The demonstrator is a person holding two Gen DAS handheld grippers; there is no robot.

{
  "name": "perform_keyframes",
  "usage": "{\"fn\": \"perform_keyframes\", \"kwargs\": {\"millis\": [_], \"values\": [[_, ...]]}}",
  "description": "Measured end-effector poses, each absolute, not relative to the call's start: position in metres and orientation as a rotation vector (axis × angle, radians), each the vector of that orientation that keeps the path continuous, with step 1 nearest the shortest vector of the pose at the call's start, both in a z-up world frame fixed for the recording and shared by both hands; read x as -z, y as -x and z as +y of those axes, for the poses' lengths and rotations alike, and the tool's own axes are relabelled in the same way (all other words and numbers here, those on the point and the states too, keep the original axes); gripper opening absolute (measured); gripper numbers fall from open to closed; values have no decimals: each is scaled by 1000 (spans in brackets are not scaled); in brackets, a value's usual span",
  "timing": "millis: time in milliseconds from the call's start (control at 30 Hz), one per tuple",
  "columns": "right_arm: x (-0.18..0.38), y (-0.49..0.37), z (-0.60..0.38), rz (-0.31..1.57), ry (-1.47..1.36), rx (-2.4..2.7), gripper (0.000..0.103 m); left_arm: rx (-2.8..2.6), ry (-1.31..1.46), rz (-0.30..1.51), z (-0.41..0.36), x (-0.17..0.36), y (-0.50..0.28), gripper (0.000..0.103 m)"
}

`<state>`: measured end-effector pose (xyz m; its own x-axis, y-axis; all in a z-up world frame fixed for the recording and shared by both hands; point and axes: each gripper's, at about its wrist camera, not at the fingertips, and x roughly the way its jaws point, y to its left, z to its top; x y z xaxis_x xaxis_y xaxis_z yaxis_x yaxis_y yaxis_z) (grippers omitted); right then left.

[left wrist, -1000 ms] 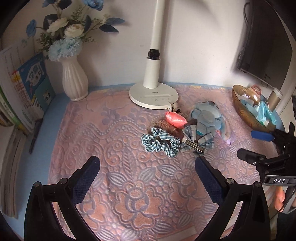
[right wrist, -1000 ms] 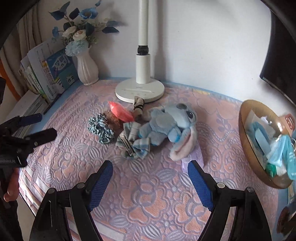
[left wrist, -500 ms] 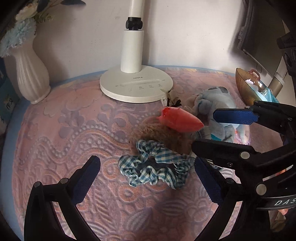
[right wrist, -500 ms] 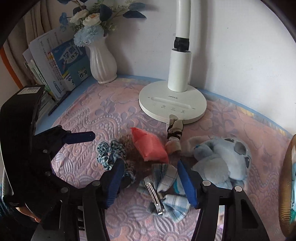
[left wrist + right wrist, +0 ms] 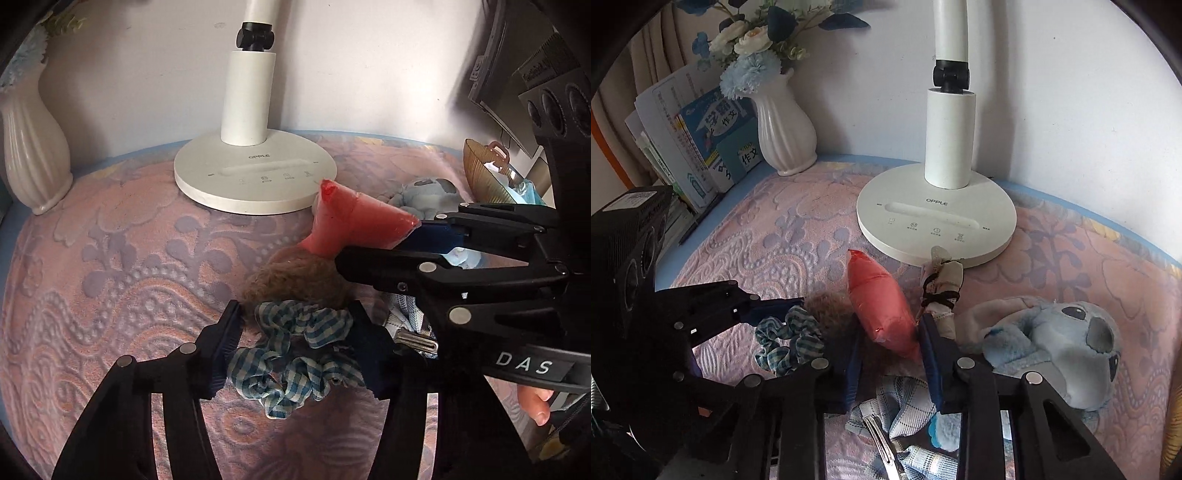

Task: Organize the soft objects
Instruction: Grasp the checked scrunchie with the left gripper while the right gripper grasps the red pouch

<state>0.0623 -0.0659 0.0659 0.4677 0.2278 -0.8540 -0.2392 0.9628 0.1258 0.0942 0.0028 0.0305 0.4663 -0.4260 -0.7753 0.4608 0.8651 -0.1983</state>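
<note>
Blue-wht gingham scrunchie [image 5: 295, 350], red pouch [image 5: 354, 221], brn fuzzy scrunchie [image 5: 295, 277]

Scrunchie [image 5: 295, 354] left of plush toy [image 5: 1052, 343]

Bare pink mat [image 5: 122, 280] lies open to the left of the soft pile. Behind the pile the lamp base [image 5: 255, 177] blocks the way; the white vase [image 5: 31, 147] stands back left, the plush toy [image 5: 1056, 343] crowds the right.

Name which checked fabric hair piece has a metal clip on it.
The plaid bow, lying nearest the right gripper; the gingham scrunchie is a plain ruffled ring.
</note>
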Motion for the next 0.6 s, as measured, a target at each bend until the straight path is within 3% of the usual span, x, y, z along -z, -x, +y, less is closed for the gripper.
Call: {"fn": "perform_keyframes", "kwargs": {"millis": [100, 600], "values": [[-75, -57, -71, 1015, -22, -294, 26, 534, -28, 920, 4, -33, -89, 47], [-159, 34, -92, 833, -80, -282, 26, 456, 97, 769, 54, -94, -16, 46]]}}
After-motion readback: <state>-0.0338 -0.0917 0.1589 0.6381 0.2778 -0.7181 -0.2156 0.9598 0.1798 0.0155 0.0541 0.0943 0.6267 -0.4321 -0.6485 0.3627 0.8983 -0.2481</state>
